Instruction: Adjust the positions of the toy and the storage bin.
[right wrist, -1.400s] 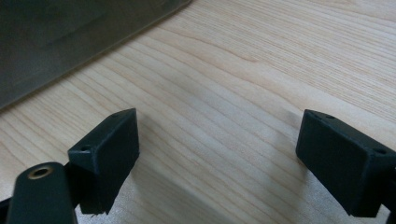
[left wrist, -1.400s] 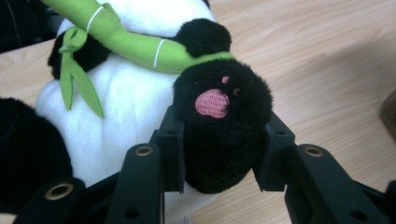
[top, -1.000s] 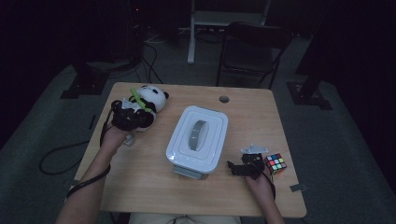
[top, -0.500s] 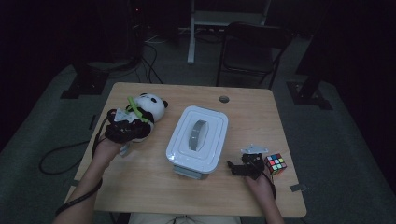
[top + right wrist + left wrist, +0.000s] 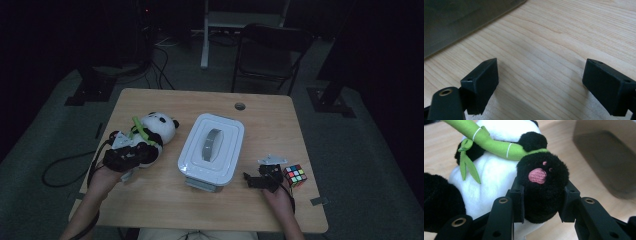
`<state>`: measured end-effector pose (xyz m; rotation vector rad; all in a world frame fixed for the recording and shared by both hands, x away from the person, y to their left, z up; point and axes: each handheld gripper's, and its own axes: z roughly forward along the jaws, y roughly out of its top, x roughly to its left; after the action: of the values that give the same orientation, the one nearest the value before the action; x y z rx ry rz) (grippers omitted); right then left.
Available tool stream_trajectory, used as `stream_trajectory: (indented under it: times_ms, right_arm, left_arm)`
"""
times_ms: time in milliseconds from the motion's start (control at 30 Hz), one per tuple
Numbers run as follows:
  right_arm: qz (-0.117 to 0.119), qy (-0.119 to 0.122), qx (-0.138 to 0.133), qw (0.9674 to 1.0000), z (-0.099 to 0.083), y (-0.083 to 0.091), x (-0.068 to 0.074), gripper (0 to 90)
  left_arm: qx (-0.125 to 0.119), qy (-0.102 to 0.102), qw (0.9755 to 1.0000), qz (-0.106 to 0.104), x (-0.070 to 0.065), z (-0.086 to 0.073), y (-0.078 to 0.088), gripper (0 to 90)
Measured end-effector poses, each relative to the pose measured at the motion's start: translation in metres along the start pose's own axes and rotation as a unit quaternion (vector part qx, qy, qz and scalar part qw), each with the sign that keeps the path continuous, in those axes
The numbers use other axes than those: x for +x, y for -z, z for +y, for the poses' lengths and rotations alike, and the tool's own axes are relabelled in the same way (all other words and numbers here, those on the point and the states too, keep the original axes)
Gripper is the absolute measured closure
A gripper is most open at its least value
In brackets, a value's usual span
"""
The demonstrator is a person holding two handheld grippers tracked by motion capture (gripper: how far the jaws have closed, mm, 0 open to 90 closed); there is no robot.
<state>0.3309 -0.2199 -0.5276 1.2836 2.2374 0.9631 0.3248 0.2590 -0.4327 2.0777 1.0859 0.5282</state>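
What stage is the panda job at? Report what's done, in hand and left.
Done: the left gripper has closed its jaws on a black paw of the panda toy, which lies left of the lidded white box.
In hand: that grip.
Left: the lid is on, the right gripper is open over bare table, and the puzzle cube is untouched.

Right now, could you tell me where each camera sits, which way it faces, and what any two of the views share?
High view: above the person's side, looking forward and down on the table; forearms, left gripper and right gripper show.
Left gripper view: rides the left gripper, looking along its jaws clamped on the panda's paw.
Right gripper view: rides the right gripper, facing bare tabletop between its wide-apart jaws.
Shared: the high and left gripper views both show the panda and the lidded box.
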Motion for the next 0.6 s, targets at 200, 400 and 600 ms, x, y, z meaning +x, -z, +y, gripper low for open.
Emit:
stream_trajectory:
  times_ms: [200, 400, 600]
  right_arm:
    - [0.000, 0.001, 0.000, 1.0000, 0.000, 0.000, 0.000, 13.0]
    - [0.000, 0.001, 0.000, 1.0000, 0.000, 0.000, 0.000, 13.0]
    - [0.000, 0.001, 0.000, 1.0000, 0.000, 0.000, 0.000, 13.0]
  left_arm:
    - [0.001, -0.005, 1.0000, -0.003, -0.012, -0.012, 0.011, 63.9]
    - [0.005, -0.006, 0.9999, -0.012, -0.018, -0.021, 0.021, 63.5]
    - [0.005, -0.007, 0.9999, -0.009, -0.021, -0.029, 0.027, 62.9]
